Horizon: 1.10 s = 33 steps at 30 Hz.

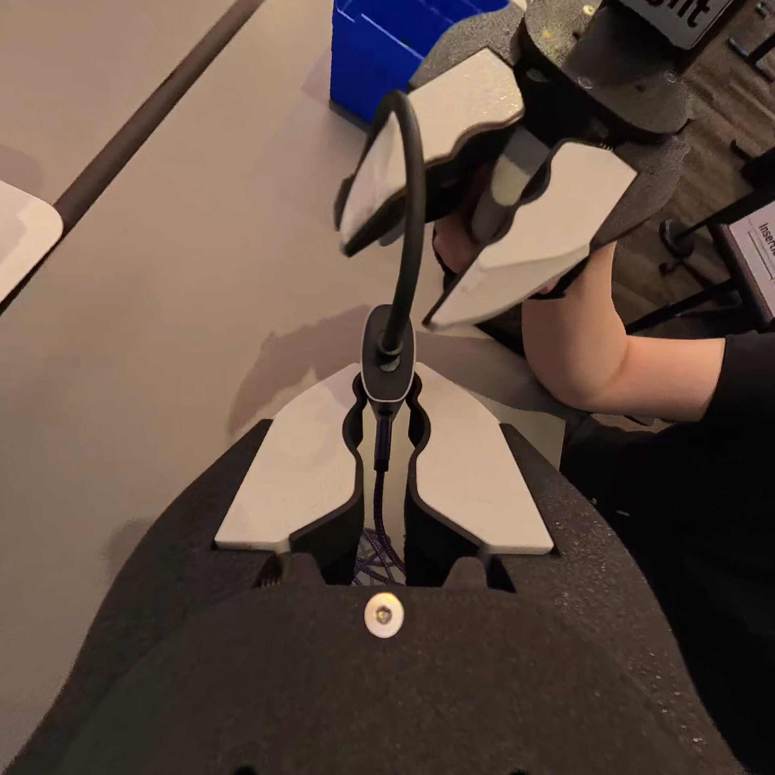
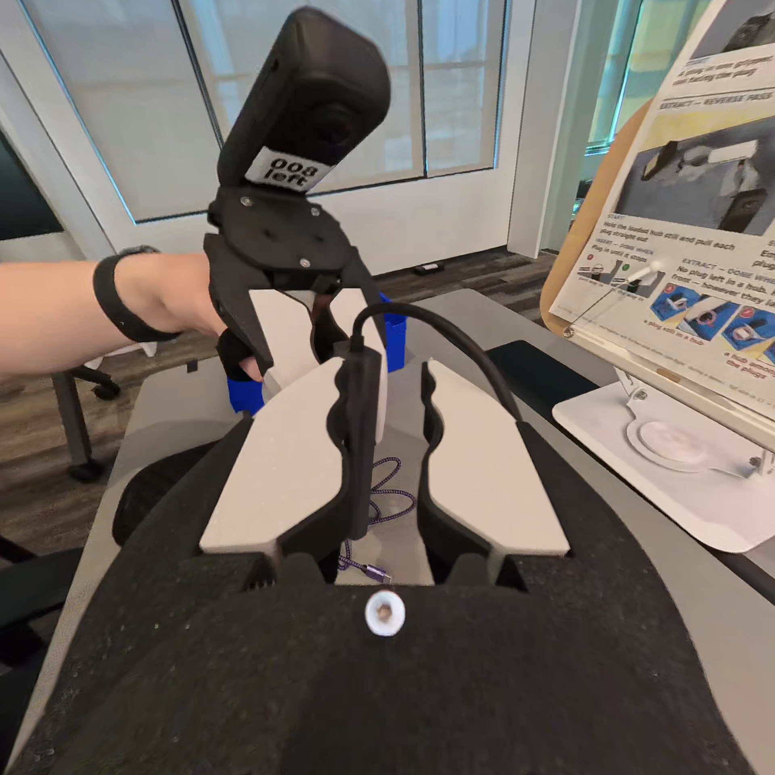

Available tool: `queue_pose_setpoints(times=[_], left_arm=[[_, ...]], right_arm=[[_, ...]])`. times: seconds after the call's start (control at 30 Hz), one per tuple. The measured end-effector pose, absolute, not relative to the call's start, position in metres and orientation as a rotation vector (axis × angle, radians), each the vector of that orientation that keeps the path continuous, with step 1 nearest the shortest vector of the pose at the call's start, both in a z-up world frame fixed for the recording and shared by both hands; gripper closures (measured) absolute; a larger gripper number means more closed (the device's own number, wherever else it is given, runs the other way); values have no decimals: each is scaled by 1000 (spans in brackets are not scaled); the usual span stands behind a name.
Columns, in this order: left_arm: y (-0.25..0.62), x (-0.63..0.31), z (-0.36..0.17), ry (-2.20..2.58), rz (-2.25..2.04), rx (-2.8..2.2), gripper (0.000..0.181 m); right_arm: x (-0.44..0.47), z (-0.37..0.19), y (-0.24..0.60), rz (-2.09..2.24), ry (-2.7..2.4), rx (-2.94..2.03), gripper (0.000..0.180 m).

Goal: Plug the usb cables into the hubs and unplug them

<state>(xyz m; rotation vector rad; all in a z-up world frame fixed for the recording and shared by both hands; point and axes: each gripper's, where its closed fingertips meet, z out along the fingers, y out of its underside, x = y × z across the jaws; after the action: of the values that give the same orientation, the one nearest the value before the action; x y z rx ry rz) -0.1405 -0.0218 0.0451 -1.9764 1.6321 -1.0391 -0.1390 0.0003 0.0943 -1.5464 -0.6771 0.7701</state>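
Left gripper [image 1: 386, 388] is clamped on the dark USB hub [image 1: 386, 369], the fingertips pressing its two sides at the near end of the hub body. A purple braided USB cable [image 1: 383, 499] is plugged into the hub's near port and runs back between the left gripper's fingers, with loose loops lying on the table [image 1: 188, 272] below. In the right wrist view the same cable's slack [image 2: 392, 490] and a free purple plug [image 2: 377, 572] rest on the table surface [image 2: 419, 541]. The hub's own black lead [image 1: 413, 218] rises from its far end and arcs over toward the right gripper [image 1: 423, 289]. Right gripper [image 2: 383, 402] stands spread apart, gripping nothing; in its own view the hub [image 2: 362, 436] sits in the gap close against the left finger, contact there cannot be told, and clear of the right finger. A blue bin [image 1: 369, 63] sits on the far part of the table. To the right, an instruction sheet on a tilted board [image 2: 679, 235] stands on a white base [image 2: 671, 474]. The person's forearm [image 1: 608, 365] rests at the right table edge.
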Motion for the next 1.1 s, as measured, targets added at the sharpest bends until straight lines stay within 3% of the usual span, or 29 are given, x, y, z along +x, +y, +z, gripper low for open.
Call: queue_pose_setpoints(times=[0.17,0.27,0.53,0.73,0.87,1.1], left_arm=[[-33,-139,38,1762,-1018,-1978,163],[-41,-141,36,1839,-1013,-1966,164],[-48,-141,35,1848,-1084,-1955,161],[-22,-151,69,1536,-1212,-1837,145],[-15,-183,95,1304,-1263,-1776,146],[-79,-184,66,876,-1614,-1721,148]], right_arm=[[-152,85,-6,923,-737,-1549,146],[-161,79,-20,1082,-807,-1546,161],[-163,77,-22,1232,-836,-1520,163],[-155,76,-4,1180,-741,-1501,163],[-140,77,13,1164,-635,-1443,163],[-118,96,22,1149,-509,-1219,163]])
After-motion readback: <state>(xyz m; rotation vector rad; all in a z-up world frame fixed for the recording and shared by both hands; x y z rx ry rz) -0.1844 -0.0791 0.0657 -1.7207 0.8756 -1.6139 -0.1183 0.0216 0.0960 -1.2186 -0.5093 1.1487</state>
